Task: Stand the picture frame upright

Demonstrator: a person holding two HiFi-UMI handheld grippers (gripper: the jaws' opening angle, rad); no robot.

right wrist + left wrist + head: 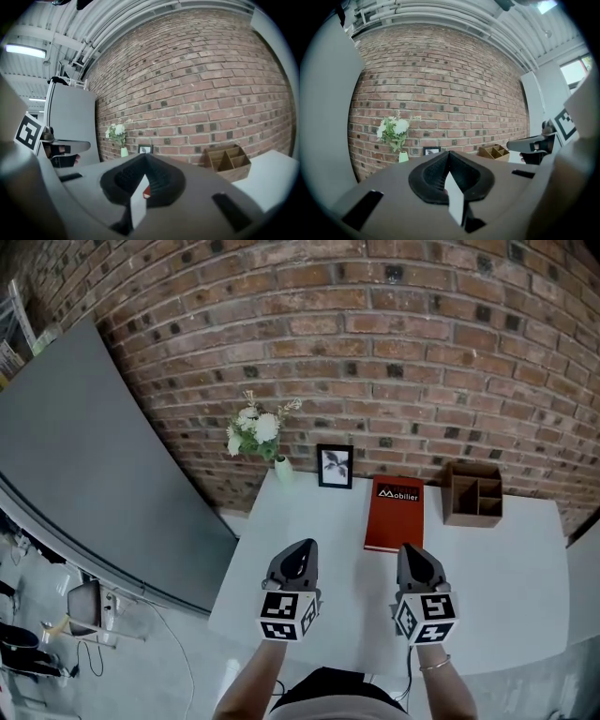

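Both your jaws are pressed together on nothing, left gripper (302,551) and right gripper (411,553) hovering low-centre in the head view over the near edge of the table (511,582). The frame (335,466) is well apart from them, just above centre by the brick wall, between the vase (282,469) and the book (394,514). It looks upright already. I'd guess it's light, stiff, tippy and maybe glass-fronted, so pinch the side rails, not the face. It's small and black, with a white mat and a leafy print.

Brick wall (375,334), wht table (506,587), prob. grey partition (84,474)
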